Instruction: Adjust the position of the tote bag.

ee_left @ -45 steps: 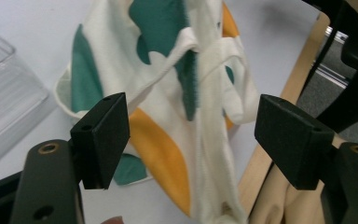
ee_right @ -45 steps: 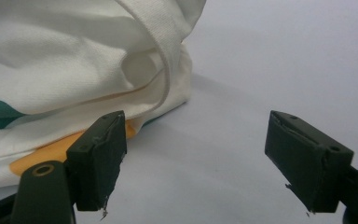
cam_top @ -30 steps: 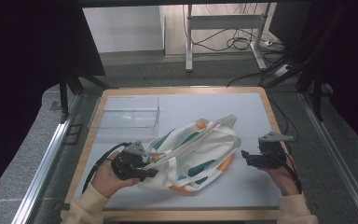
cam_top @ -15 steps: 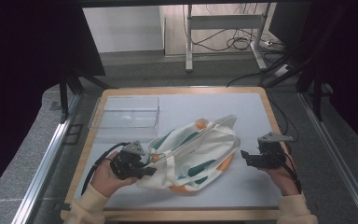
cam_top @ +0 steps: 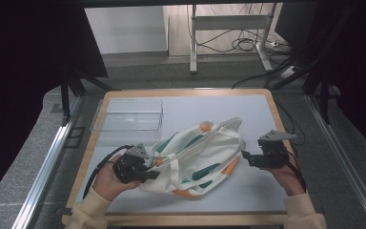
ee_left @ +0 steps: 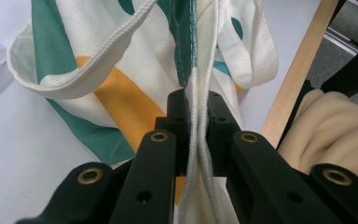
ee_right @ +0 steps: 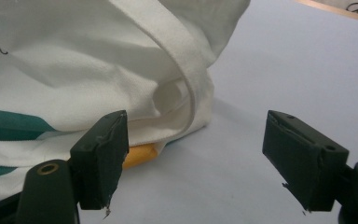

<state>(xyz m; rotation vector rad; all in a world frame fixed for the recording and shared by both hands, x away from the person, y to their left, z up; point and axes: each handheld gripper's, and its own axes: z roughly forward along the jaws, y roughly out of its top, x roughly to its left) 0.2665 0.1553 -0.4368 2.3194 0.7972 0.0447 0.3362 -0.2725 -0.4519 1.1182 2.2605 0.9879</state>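
Note:
A white cloth bag (cam_top: 200,152) with green and orange patches lies crumpled on the white table top (cam_top: 248,109). At the bag's left end my left gripper (cam_top: 153,174) has just been closing. It is now shut on the bag's doubled white hem, which the left gripper view shows pinched between the black jaws (ee_left: 199,100), with the bag (ee_left: 121,93) spreading beyond. Just off the bag's right end my right gripper (cam_top: 244,156) points at it. In the right gripper view its jaws (ee_right: 200,154) stand wide apart and hold nothing, with the bag's corner and strap (ee_right: 177,60) ahead.
A clear plastic box (cam_top: 128,114) stands at the back left of the table. A wooden rim (cam_top: 274,107) frames the table, with metal rails outside it. White surface lies bare to the right of the bag and behind it.

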